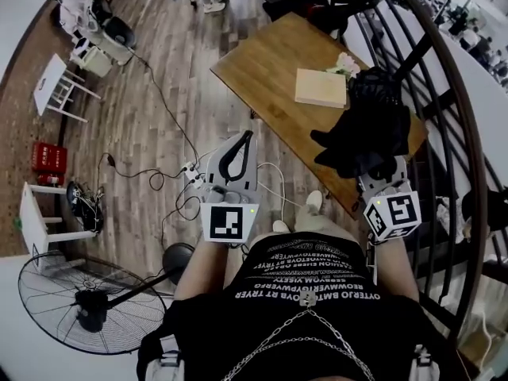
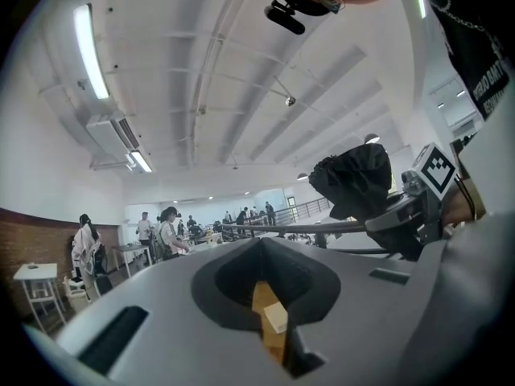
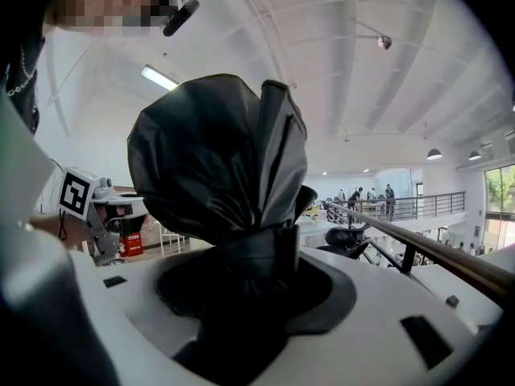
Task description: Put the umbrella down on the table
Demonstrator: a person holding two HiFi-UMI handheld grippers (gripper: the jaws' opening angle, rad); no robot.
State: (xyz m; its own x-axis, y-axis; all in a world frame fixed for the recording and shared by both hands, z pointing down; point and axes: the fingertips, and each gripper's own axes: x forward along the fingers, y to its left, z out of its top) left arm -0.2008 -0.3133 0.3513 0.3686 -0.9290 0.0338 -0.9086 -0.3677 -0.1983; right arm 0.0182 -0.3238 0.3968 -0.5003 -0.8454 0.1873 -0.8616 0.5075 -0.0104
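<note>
The right gripper (image 3: pixel 259 284) is clamped on the folded black umbrella (image 1: pixel 371 125) over the wooden table (image 1: pixel 266 70) – plank floor (image 1: pixel 151 125), standing fan (image 1: pixel 87 304) nearby – while the left gripper (image 1: pixel 248 138) has its jaws together, empty.

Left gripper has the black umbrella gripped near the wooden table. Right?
No: it is the right gripper that has the black umbrella gripped near the wooden table. The right gripper view shows its fingers closed on the umbrella.

head: steep down over table (image 1: pixel 262 66) | gripper views: outward, close; both show umbrella (image 2: pixel 354 179)
</note>
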